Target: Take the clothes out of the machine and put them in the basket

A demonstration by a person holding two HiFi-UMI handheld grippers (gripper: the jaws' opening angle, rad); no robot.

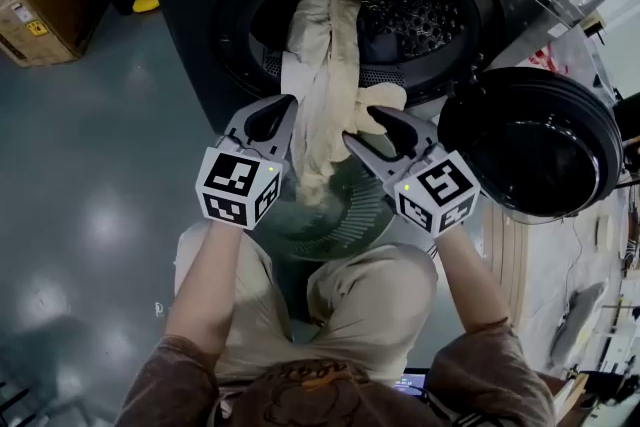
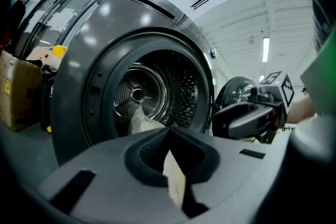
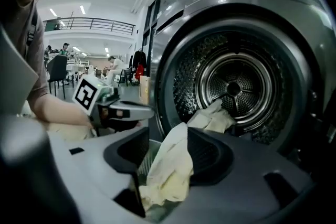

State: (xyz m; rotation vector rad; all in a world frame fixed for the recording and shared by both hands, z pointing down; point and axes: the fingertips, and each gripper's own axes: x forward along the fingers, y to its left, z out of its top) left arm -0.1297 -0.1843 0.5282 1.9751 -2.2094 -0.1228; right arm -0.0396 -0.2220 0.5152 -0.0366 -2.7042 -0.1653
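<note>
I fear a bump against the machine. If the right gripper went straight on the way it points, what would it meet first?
First the crumpled cream cloth between the right gripper's parted jaws; beyond it, probably the lower door rim of the grey washing machine.

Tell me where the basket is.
In the head view, the basket sits centre, in front of the machine, directly under the hanging cream garment.
</note>
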